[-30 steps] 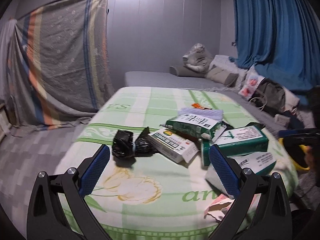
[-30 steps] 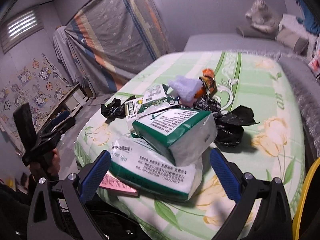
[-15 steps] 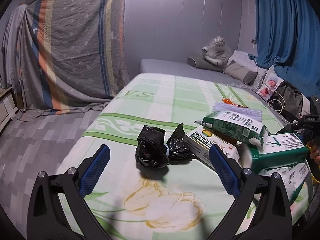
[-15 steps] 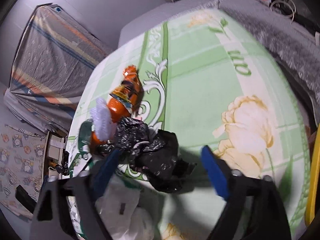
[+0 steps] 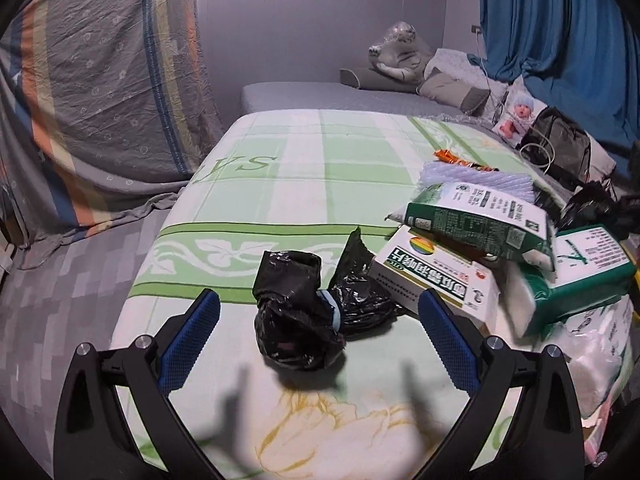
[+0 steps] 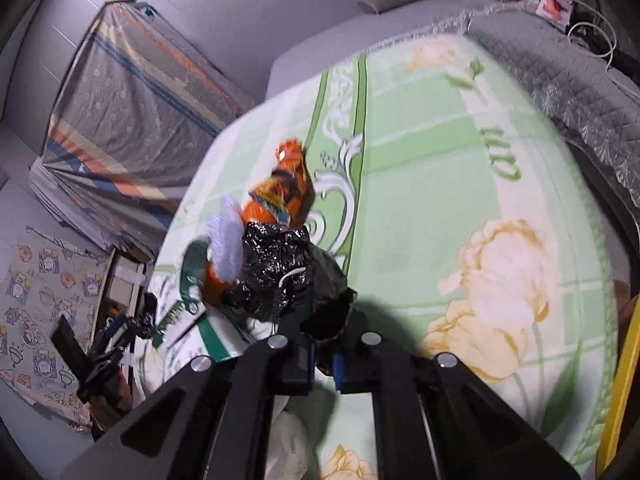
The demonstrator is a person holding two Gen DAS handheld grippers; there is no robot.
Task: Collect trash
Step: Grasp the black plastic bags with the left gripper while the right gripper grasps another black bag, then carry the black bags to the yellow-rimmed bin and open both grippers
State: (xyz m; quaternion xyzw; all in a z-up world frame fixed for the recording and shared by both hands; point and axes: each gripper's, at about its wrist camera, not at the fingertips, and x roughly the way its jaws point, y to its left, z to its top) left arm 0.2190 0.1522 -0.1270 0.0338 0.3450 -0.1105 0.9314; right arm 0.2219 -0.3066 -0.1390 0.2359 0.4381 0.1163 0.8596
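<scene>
A crumpled black plastic bag (image 5: 296, 320) lies on the green floral blanket (image 5: 300, 168), just ahead of and between the wide-apart fingers of my open left gripper (image 5: 318, 340), untouched. To its right a white medicine box (image 5: 436, 280) and green packets (image 5: 476, 220) are piled up. In the right wrist view, my right gripper (image 6: 325, 364) is shut on the near edge of a second black bag (image 6: 280, 272). That bag rests against an orange wrapper (image 6: 284, 192) and a pale lilac foam piece (image 6: 228, 248).
A grey mattress with pillows and a plush toy (image 5: 400, 52) lies beyond the blanket. Dark bags and cables (image 5: 560, 148) sit under the blue curtain (image 5: 560, 40). A yellow rim (image 6: 620, 392) shows at the right edge. A striped sheet (image 5: 100, 80) hangs on the left.
My right gripper swung from the green packets to the black bag and its jaws went from wide open to shut on it. The left gripper came closer to the other black bag.
</scene>
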